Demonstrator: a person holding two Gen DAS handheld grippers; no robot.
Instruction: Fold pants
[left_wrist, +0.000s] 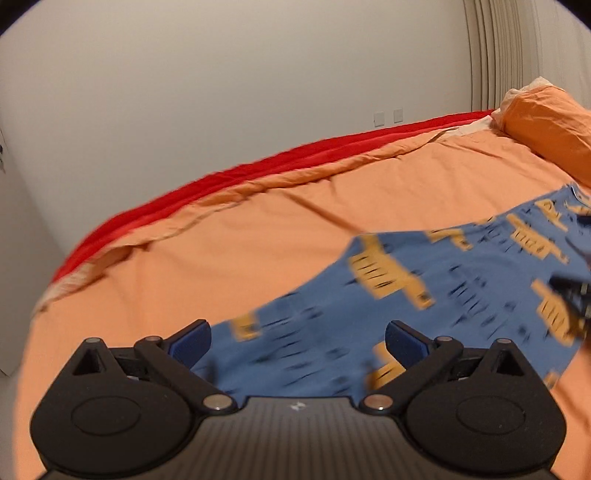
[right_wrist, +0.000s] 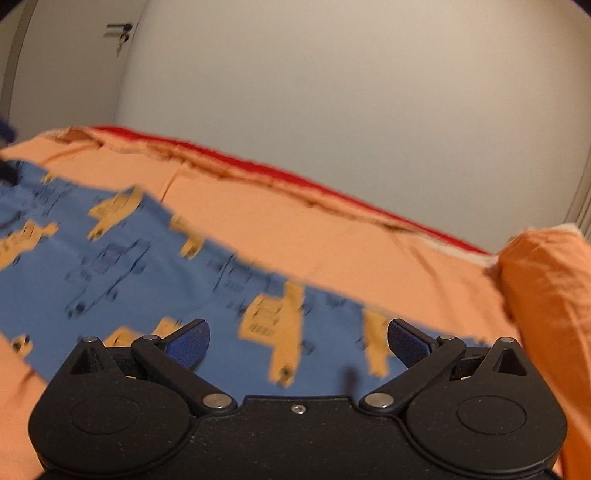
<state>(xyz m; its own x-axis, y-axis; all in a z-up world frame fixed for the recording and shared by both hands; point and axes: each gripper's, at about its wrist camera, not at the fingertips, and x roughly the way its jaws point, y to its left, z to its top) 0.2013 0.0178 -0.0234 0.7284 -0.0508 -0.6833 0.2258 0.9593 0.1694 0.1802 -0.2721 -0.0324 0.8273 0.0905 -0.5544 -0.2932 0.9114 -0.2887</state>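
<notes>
While both grippers stand spread and empty, blue pants lie flat on an orange bed, waiting for a fold.

From the left wrist, the left gripper (left_wrist: 297, 341) hangs with its jaws wide apart, nothing pinched between the blue pads (left_wrist: 190, 343), just above the near end of the pants (left_wrist: 406, 295), which stretch away to the right across the orange bedspread (left_wrist: 240, 236); a pillow (left_wrist: 550, 136) sits at the far right, and a dark shape at the right edge may be the other tool. From the right wrist, the right gripper (right_wrist: 298, 341) is likewise spread and holds nothing, the pants (right_wrist: 147, 266) running off to the left beneath it. Thin printed cloth like this looks light, limp and prone to wrinkling; a hem or waistband edge, pinched at the corners, seems the surest hold.
</notes>
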